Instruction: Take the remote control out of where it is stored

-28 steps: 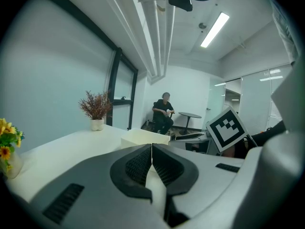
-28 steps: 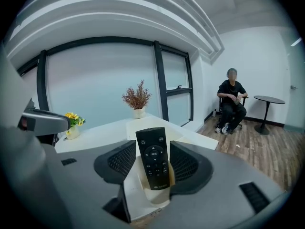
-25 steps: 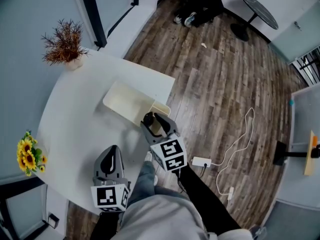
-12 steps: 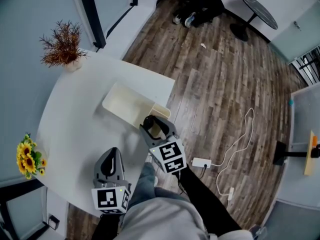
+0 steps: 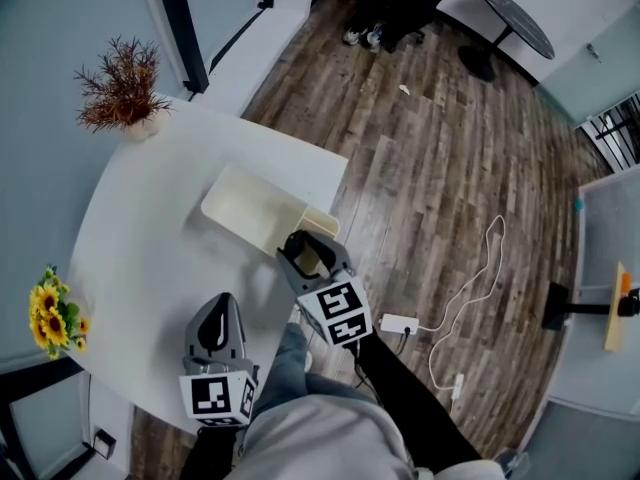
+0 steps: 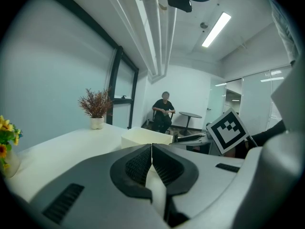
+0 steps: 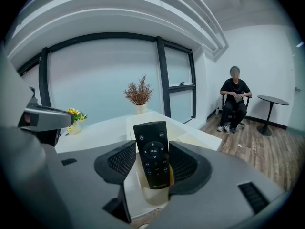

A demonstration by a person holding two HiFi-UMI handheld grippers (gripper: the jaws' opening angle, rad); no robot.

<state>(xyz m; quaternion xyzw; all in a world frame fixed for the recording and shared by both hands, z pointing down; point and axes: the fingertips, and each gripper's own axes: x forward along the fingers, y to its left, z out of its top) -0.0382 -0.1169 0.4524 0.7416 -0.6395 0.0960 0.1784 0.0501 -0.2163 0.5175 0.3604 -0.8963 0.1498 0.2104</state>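
Observation:
A black remote control [image 7: 152, 154] stands upright between the jaws of my right gripper [image 7: 151, 165], which is shut on it. Its lower end sits in a small cream holder [image 7: 155, 195] at the end of a long cream box [image 5: 245, 208] on the white table [image 5: 150, 238]. In the head view the right gripper [image 5: 306, 252] is at the box's near end, by the table's edge. My left gripper [image 5: 215, 320] hovers over the table nearer me. In the left gripper view, its jaws [image 6: 151, 162] are pressed together with nothing between them.
A dried plant in a pot [image 5: 122, 88] stands at the table's far corner and sunflowers [image 5: 50, 313] at its left edge. A person [image 7: 233, 99] sits on a chair beside a round table [image 5: 515, 23]. A white cable and power strip [image 5: 400, 323] lie on the wooden floor.
Little has changed. My right gripper, with the remote, has drawn back a little from the box toward me. The left gripper has stayed in place.

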